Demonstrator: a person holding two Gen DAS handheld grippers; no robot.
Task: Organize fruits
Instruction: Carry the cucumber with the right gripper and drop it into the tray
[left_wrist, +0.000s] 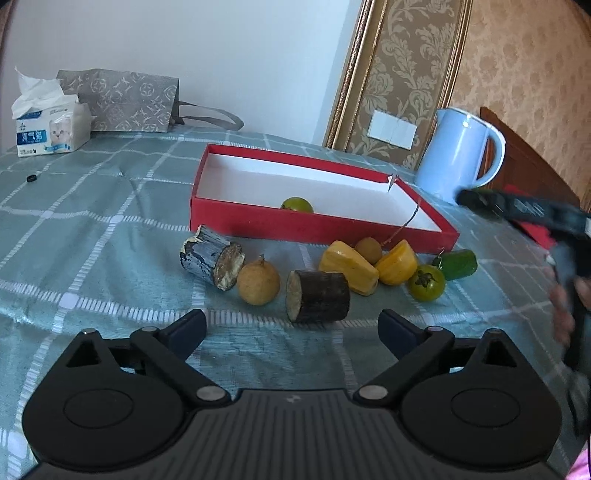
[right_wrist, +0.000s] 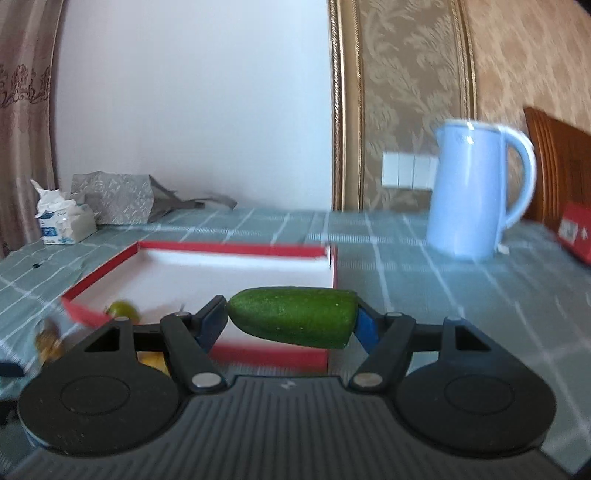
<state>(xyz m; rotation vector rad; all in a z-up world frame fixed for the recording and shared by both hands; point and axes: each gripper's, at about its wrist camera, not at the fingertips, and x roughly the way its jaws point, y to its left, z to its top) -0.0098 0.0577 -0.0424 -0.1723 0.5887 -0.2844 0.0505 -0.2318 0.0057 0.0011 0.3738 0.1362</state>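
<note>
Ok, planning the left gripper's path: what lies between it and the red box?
In the left wrist view, a dark cut stalk piece lies just ahead of the left gripper, a round tan fruit beside it, both short of the red box.

Looked like a home, prob. a dining rm: checked tablecloth (left_wrist: 110, 229), tissue pack (left_wrist: 48, 129), blue kettle (left_wrist: 456, 155), damask wallpaper (left_wrist: 406, 74) w/ gilt trim, curtain (right_wrist: 22, 110).
</note>
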